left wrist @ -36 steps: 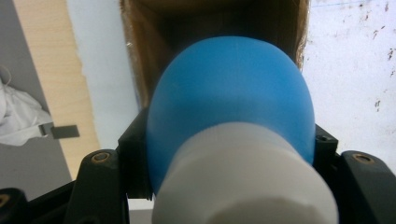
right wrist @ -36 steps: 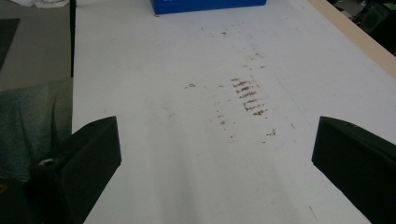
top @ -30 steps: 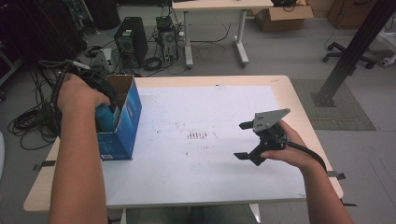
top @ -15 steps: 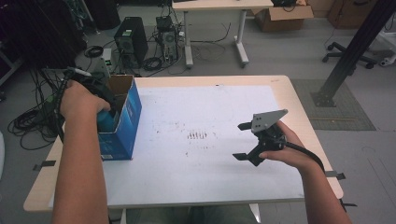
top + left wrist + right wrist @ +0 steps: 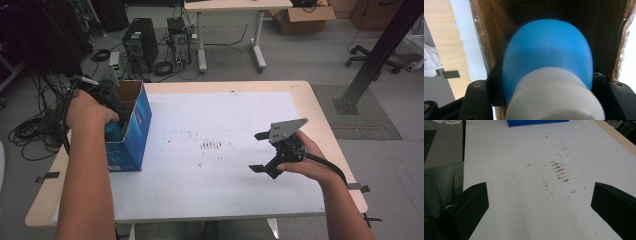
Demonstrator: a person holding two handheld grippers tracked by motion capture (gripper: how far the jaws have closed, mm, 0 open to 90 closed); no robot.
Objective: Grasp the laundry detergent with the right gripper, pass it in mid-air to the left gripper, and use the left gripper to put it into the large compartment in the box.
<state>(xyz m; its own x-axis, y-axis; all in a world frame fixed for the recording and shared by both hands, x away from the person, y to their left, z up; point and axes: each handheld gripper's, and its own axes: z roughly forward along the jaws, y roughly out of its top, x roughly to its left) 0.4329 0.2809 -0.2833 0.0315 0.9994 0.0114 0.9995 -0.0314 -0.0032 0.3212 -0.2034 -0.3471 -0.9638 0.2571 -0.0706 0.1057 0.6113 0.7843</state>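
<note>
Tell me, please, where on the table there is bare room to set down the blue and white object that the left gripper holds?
The widest free patch is the white sheet between the blue box and the right gripper, marked by brown smudges alone. The strip along the near edge is bare too. It is crowded inside the box, where the left gripper holds the blue and white object.

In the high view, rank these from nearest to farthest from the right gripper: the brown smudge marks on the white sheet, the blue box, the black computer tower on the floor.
1. Brown smudge marks: on the white sheet, just left of the right gripper.
2. Blue box: at the table's left edge, where the left hand reaches in.
3. Black computer tower: on the floor beyond the table's far left corner.
</note>
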